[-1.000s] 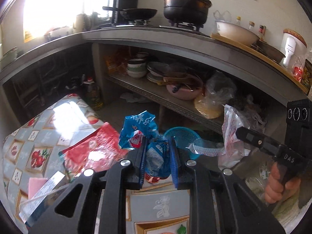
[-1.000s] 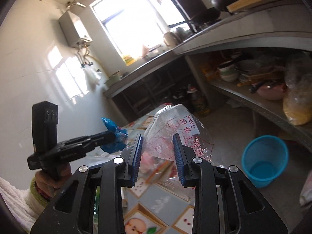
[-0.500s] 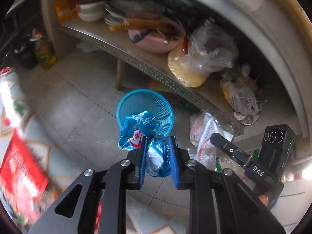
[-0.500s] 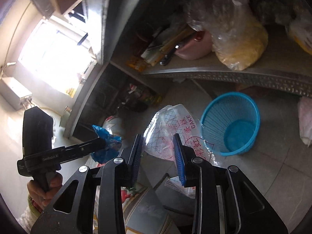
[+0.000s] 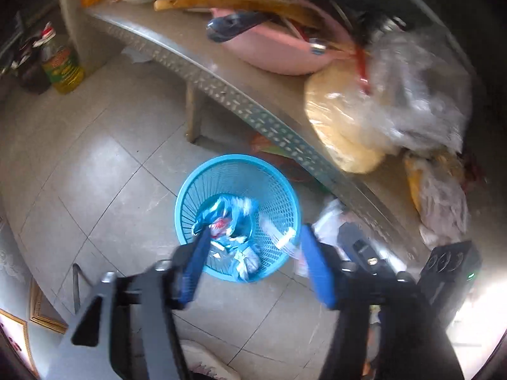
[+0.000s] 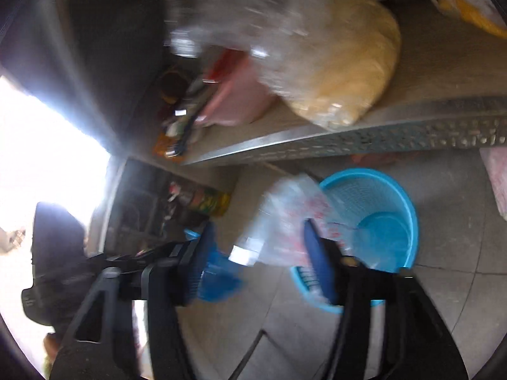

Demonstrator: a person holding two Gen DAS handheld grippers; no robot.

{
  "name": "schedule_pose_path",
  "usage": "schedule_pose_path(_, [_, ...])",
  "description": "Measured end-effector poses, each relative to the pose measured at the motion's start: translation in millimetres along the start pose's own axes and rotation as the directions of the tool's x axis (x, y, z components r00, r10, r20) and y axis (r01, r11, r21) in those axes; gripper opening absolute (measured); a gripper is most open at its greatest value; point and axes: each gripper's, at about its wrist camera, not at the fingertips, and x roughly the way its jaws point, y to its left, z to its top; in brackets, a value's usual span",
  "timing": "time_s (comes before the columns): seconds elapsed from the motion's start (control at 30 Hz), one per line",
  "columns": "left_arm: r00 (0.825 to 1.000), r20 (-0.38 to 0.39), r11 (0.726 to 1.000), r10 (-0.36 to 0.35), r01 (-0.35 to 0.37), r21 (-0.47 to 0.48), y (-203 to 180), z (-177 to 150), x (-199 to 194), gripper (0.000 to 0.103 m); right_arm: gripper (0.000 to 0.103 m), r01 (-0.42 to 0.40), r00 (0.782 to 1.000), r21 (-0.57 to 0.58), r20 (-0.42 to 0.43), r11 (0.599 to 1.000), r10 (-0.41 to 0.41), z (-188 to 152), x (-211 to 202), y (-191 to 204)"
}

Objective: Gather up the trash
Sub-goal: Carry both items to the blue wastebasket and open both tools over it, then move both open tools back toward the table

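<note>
- L gripper [image 5: 253,262]: jaws opening, pads clear of blue wrapper [image 5: 226,218] in blue basket [image 5: 285,190]
- R gripper [image 6: 256,253]: jaws opening, clear bag [image 6: 285,212] loose between pads

Blue basket [image 5: 282,190] mouth open from above; metal shelf edge [image 5: 253,114] overhangs close beside; bare floor tiles [image 5: 95,164] on other side.
</note>
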Motion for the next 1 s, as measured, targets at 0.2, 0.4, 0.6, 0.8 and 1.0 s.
schedule_pose_path(0.2, [1.000,0.018,1.000,-0.017,0.017,0.003,-0.4,-5.5,-7.8,0.068,0.061,0.066,0.998,0.006,-0.015,0.998,-0.066,-12.1,-5.3,-21.9])
schedule_pose_path(0.4, [0.998,0.060,0.997,-0.030,0.025,0.077,-10.8,-21.4,-40.0,0.068,0.061,0.114,0.993,-0.054,-0.012,0.992,-0.115,-31.2,-29.7,-26.8])
schedule_pose_path(0.6, [0.989,0.144,0.982,-0.039,0.011,0.188,-20.5,-54.9,-104.3,0.068,0.070,0.250,0.967,-0.240,0.011,0.938,-0.255,-59.8,-68.9,-2.6])
schedule_pose_path(0.8, [0.984,0.175,0.950,0.024,-0.077,0.301,-22.4,-116.1,-177.4,0.068,0.092,0.418,0.906,-0.403,0.113,0.814,-0.408,-87.6,-120.1,24.7])
schedule_pose_path(1.0, [0.974,0.226,0.966,-0.013,-0.046,0.255,-2.5,-190.5,-244.3,0.077,0.095,0.496,0.866,-0.452,0.190,0.742,-0.463,-101.7,-168.6,48.1])
